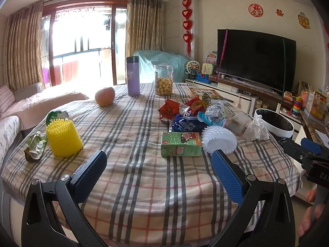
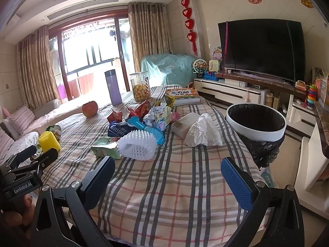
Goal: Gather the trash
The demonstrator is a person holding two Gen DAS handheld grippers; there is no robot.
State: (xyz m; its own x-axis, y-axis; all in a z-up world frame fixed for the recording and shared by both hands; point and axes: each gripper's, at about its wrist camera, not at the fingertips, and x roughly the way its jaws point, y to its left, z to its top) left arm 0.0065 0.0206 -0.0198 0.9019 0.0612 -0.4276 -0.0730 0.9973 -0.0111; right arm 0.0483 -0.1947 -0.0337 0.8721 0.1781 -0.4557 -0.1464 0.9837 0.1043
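Trash lies on the plaid-covered table (image 1: 144, 175): a green drink carton (image 1: 181, 144), a white foam fruit net (image 1: 219, 140), a blue snack bag (image 1: 189, 123), red wrappers (image 1: 170, 109), crumpled paper (image 1: 216, 111), a white plastic bag (image 1: 256, 129), a yellow foam net (image 1: 63, 138) and green wrappers (image 1: 36, 146). A white bin with a black liner (image 2: 256, 121) stands off the table's right edge. My left gripper (image 1: 159, 164) is open and empty above the near table. My right gripper (image 2: 168, 170) is open and empty, just short of the white net (image 2: 137, 144).
An apple (image 1: 104, 95), a purple flask (image 1: 133, 76), a jar of biscuits (image 1: 163, 80) and books (image 2: 183, 95) stand at the far side. A sofa (image 1: 12, 111) lies left. A TV (image 2: 261, 49) on a low cabinet stands right.
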